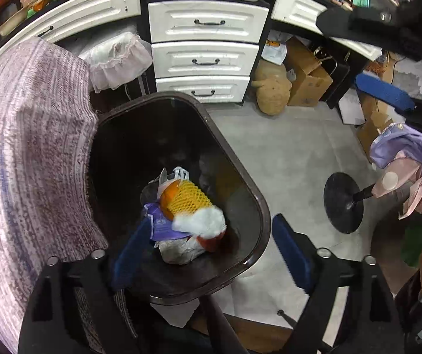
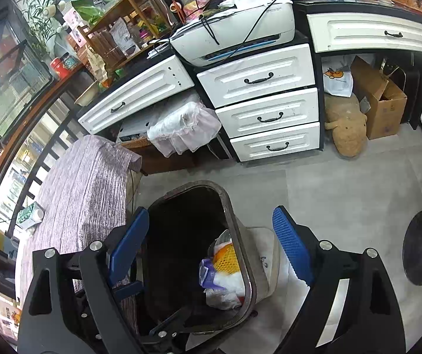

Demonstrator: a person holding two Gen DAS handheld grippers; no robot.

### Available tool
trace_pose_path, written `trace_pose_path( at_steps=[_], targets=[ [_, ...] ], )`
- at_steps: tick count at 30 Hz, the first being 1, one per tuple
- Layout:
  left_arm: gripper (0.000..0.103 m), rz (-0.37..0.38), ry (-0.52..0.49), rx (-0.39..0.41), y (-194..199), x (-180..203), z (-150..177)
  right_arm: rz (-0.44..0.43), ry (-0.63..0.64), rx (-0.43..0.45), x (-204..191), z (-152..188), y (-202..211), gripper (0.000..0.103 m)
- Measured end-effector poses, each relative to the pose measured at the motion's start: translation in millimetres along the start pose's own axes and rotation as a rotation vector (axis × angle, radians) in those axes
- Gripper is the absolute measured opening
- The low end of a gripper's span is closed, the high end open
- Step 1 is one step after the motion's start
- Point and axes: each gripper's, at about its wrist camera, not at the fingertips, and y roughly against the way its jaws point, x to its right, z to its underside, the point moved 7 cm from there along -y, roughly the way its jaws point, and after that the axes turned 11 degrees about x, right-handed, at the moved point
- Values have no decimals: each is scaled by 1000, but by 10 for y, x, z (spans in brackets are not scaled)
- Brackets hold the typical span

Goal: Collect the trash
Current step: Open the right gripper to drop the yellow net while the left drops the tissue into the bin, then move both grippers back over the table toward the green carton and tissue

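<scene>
A dark brown trash bin (image 1: 258,203) stands on the floor beside a table. Inside lies trash: a yellow foam net over an orange object (image 1: 186,199), white fluff (image 1: 200,221), a purple wrapper (image 1: 159,224) and a crumpled white bag (image 1: 178,250). My left gripper (image 1: 211,247) is open and empty, right above the bin's mouth. The right gripper shows at the upper right of the left wrist view (image 1: 385,91). In the right wrist view my right gripper (image 2: 211,244) is open and empty, higher above the bin (image 2: 228,203), with the trash pile (image 2: 222,274) below. A small carton (image 2: 29,215) lies on the table.
The table with a mauve striped cloth (image 1: 25,153) borders the bin on the left. White drawers (image 1: 205,59) and a printer (image 2: 234,35) stand behind. A plush toy (image 1: 271,88), cardboard boxes (image 1: 308,76) and a black round stand base (image 1: 343,202) are on the grey floor.
</scene>
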Motion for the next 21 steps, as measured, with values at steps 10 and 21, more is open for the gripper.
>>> trace_pose_path(
  at_steps=[10,21],
  targets=[
    [90,5,-21,109,356,96,-113,1,-33,30,99,-74,59,89],
    [96,19,-16,281,1168,-133,-202,-148,37,18,-287,0,27,90]
  ],
)
